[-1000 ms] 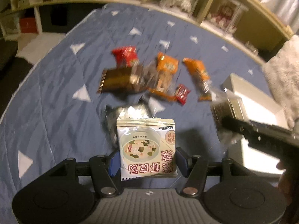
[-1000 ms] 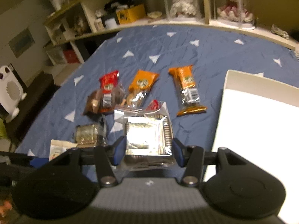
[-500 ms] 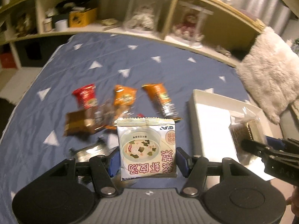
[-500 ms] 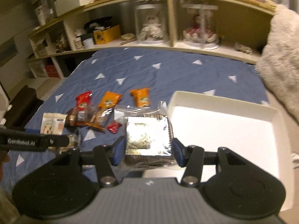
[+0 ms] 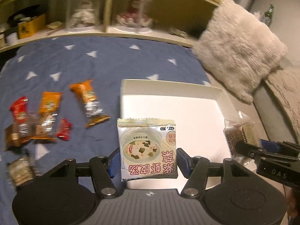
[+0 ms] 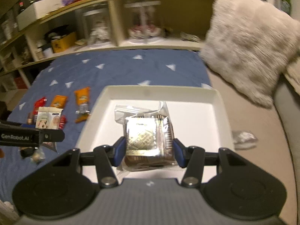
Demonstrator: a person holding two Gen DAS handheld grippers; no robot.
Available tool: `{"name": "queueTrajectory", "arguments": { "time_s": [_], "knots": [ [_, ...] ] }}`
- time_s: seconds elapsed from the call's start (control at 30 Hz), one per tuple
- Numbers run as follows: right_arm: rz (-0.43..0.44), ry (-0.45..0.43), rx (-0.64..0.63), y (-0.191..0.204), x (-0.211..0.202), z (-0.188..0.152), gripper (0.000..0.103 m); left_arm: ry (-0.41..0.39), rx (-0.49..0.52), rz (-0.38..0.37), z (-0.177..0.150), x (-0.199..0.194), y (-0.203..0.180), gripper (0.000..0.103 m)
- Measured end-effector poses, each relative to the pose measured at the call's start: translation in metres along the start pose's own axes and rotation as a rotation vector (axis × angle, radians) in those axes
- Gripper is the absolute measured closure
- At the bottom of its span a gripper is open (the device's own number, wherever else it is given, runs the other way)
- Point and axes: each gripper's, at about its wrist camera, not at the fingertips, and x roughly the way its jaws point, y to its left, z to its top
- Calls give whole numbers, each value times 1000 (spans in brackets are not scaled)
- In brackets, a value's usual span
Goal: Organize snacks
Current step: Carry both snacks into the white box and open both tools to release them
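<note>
My left gripper (image 5: 148,162) was clamped on the soup sachet (image 5: 147,148), held above the white tray's (image 5: 168,88) near-left corner. My right gripper (image 6: 148,151) gripped the clear-wrapped snack pack (image 6: 147,133) over the tray's middle. Remaining snack packets (image 5: 50,112) lay on the blue bedspread (image 5: 105,63).

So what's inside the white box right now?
The white box looks bare inside wherever its floor shows. The clear-wrapped snack held in the right gripper hangs in front, hiding the middle of the floor, so that patch can't be checked.
</note>
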Motion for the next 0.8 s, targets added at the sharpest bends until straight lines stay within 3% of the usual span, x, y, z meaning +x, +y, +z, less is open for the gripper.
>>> {"name": "queueTrajectory", "arguments": {
  "time_s": [0.37, 0.8],
  "knots": [
    [-52, 48, 85, -69, 18, -18, 44, 85, 25, -63, -5, 61, -57, 41],
    [-29, 124, 123, -107, 53, -29, 43, 174, -139, -244, -9, 106, -75, 39]
  ]
}}
